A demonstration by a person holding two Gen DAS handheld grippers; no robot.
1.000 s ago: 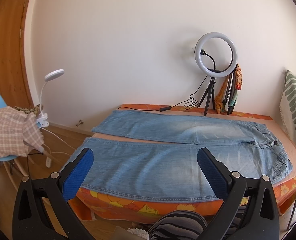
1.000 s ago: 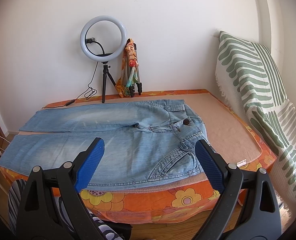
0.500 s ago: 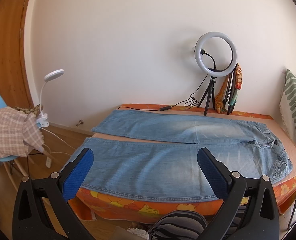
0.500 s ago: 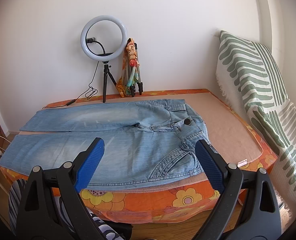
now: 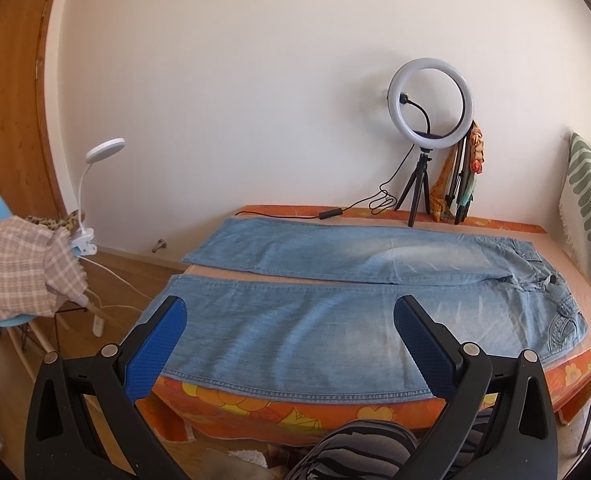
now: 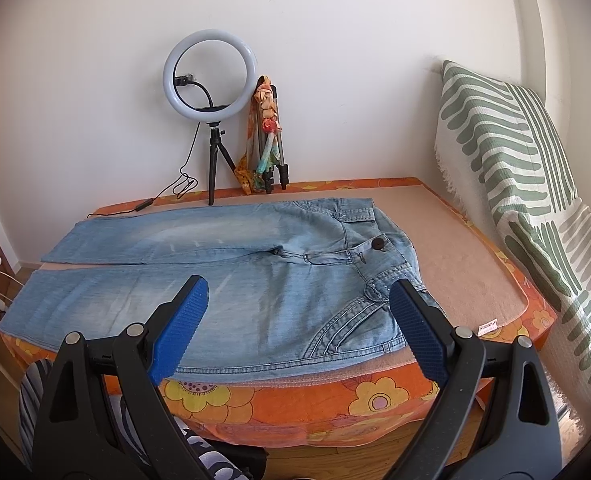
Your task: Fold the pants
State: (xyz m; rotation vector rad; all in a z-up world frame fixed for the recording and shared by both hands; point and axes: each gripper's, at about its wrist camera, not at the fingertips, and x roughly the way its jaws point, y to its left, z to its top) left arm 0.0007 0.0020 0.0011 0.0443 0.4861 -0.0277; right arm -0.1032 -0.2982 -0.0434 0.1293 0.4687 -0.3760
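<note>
I have both grippers held level in front of the bed, short of its near edge, each pointing over the jeans (image 5: pixel 335 292) and touching nothing. My left gripper (image 5: pixel 289 316) has its jaws wide apart, the blue pads framing the near leg toward its hem end. My right gripper (image 6: pixel 299 296) is likewise spread wide, its pads framing the near hip and front pocket.

The jeans lie flat and unfolded on a beige mat (image 6: pixel 463 256) over the orange floral bedcover (image 6: pixel 295 404), both legs stretched out side by side with a narrow gap between them, waist to my right, hems to my left. The near leg's edge runs along the bed's front edge.

Behind the jeans a ring light on a tripod (image 6: pixel 211 80) stands against the wall, with a folded tripod wrapped in a colourful scarf (image 6: pixel 267 136) just beside it.

My hands are out of view. Striped fabric (image 5: pixel 359 452) shows below the left gripper, cut off by the frame. The green-striped cushion (image 6: pixel 511 168) is cropped in the left view.
</note>
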